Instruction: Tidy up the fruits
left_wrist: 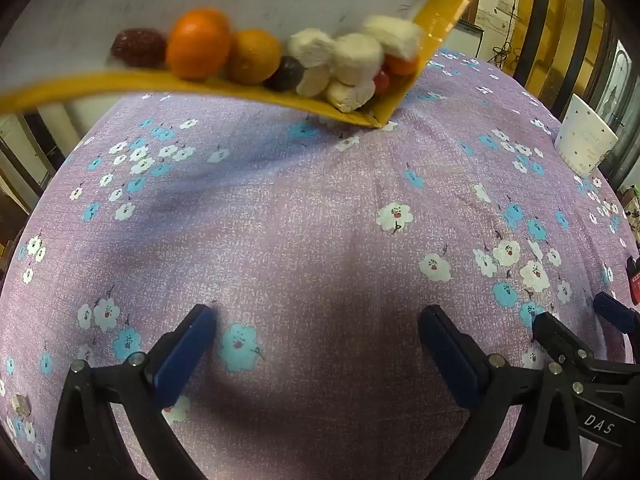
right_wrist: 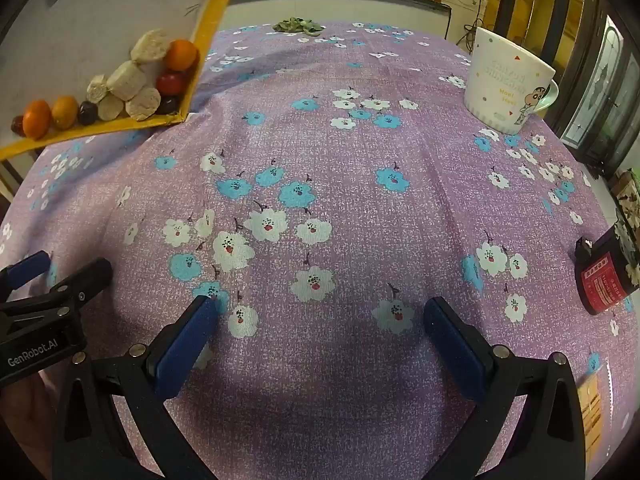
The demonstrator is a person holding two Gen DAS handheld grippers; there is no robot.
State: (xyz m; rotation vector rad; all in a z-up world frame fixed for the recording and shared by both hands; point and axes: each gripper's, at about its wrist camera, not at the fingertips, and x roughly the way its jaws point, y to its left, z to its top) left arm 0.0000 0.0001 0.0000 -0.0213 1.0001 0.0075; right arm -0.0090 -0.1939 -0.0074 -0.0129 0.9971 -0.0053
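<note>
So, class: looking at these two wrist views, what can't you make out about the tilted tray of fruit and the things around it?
- Who or what holds the tray: cut off by the top edge, both views.
- Dark fruit: motion-blurred, left view; kind unclear.
- Green pile: too small, right view.
- Red-labelled container: text unreadable, cut by the right edge.
- Mug: its inside is hidden by its own wall.

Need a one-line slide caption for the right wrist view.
Open right tongs hover over floral tablecloth; tilted yellow-rimmed tray holds fruits.

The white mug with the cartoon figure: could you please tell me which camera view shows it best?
The right wrist view: the white mug stands whole there, with its print, cartoon figure and handle visible on the tablecloth. The left wrist view shows it only small and distorted at the right edge.
</note>
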